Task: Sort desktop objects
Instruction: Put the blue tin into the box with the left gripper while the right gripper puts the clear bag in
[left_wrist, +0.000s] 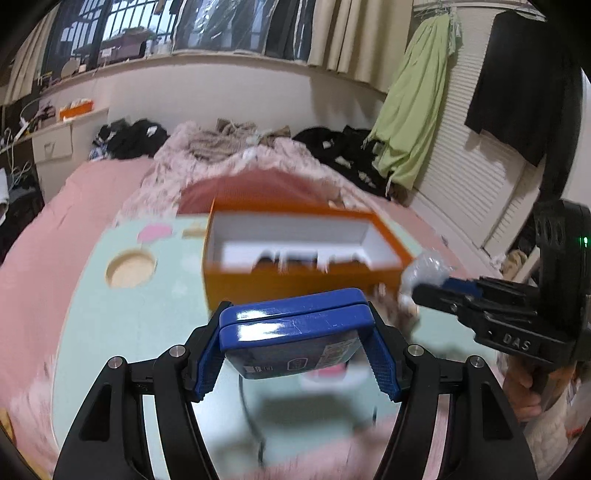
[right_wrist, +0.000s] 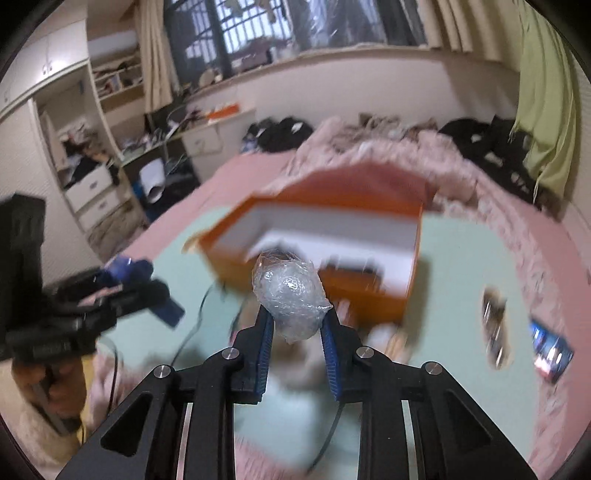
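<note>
While tilted down over orange box (left_wrist: 295, 284), left fingers (left_wrist: 295, 354) clamp blue case (left_wrist: 291, 328); right fingers (right_wrist: 295, 332) pinch plastic wad (right_wrist: 291, 295).

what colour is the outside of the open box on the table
Orange outside, white inside; the box shows best in the left wrist view.

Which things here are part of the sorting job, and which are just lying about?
Part of the job:
- blue tin, held in the left gripper
- ball of clear plastic wrap, held in the right gripper
- open orange box
- green table

Lying about:
- pink blanket
- green garment hanging up
- black clothes on the bed
</note>
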